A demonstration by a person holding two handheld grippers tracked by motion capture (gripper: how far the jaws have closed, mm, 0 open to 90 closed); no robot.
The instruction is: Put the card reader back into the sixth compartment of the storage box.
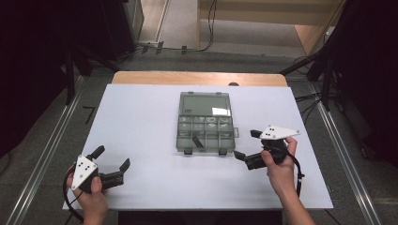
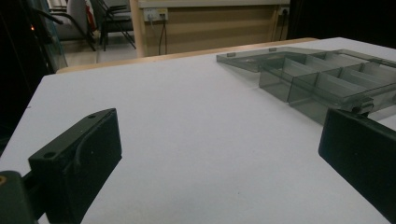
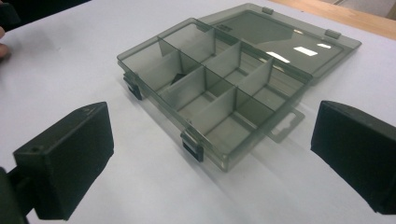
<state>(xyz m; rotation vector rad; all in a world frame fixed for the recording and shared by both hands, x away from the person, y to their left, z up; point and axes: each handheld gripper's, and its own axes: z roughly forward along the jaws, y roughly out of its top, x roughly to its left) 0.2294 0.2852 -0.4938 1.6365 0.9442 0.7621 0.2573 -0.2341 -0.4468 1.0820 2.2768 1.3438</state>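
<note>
The left gripper (image 1: 111, 163) sits low at the near-left corner of the white tabletop (image 1: 141, 122), held in the person's left hand (image 1: 91, 197) with the forearm coming in from the bottom edge. Its fingers (image 2: 77, 165) stand wide apart with nothing between them and point toward the middle of the tabletop. The right gripper (image 1: 245, 144) is held in the right hand (image 1: 278, 164) at the near-right, angled leftward, its grey plate on top. Its fingers (image 3: 65, 158) are also spread wide and hold nothing; the lower tip lies just beside the near-right corner of the compartment box (image 1: 205, 133), though touching or not cannot be told.

The compartment box, smoky clear plastic, lies near the middle of the tabletop with its lid (image 1: 205, 104) folded flat away from the person. In the right gripper view its dividers, two dark latches (image 3: 193, 150) on the near wall and a hang tab at one end show, and a small dark item (image 1: 198, 141) lies in one near compartment.

Wide bare tabletop spreads between the left gripper and the box. The tabletop's near edge lies just beside both hands.
</note>
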